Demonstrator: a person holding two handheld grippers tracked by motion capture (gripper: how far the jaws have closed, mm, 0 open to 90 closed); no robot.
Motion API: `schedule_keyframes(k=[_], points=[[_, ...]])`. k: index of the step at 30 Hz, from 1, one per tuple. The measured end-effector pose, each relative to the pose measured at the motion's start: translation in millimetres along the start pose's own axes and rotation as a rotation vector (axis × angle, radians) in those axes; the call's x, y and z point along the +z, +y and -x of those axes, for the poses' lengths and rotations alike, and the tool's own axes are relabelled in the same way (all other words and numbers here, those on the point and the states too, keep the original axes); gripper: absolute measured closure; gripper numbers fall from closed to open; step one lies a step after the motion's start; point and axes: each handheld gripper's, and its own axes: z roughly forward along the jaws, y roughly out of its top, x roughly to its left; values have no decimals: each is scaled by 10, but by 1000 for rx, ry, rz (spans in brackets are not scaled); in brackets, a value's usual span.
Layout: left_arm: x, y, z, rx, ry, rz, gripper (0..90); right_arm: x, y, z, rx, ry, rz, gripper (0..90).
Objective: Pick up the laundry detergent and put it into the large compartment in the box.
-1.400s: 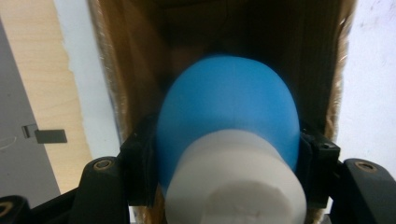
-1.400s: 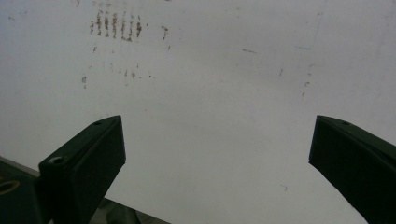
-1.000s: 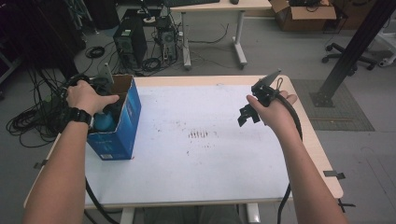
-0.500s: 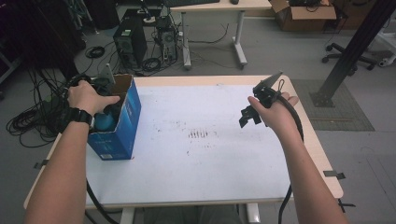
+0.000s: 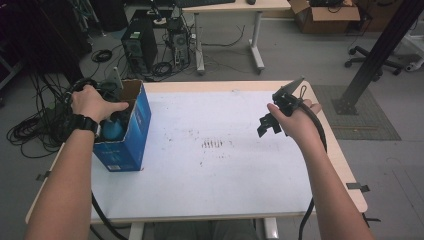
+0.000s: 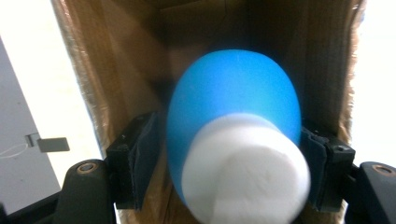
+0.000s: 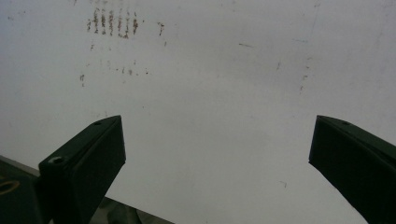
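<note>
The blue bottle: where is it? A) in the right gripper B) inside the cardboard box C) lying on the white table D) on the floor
B: in the left gripper view the blue bottle sits between brown box walls, with the left gripper around it.

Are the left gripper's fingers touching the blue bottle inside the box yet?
Cannot tell. The left gripper view shows the fingers flanking the blue bottle, but blur hides whether they touch.

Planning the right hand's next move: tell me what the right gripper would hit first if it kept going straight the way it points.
The right gripper, jaws wide apart with nothing between them, points down at the bare white table. Probably the tabletop comes first, just short of the brown smudges; depth is unclear.
</note>
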Motion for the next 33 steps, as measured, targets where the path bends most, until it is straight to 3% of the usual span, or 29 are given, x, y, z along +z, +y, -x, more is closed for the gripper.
schedule_keyframes(k=[8,18,27,33], points=[[-199,-16,49,11,20,28,295,-26,-9,-12,-9,4,5,36],[-604,-55,167,27,40,75,278,-94,-55,-16,-11,5,19,37],[-892,-70,500,79,27,124,247,-175,-118,-2,-6,9,33,37],[-959,-57,777,127,9,128,223,-176,-153,43,0,10,31,36]])
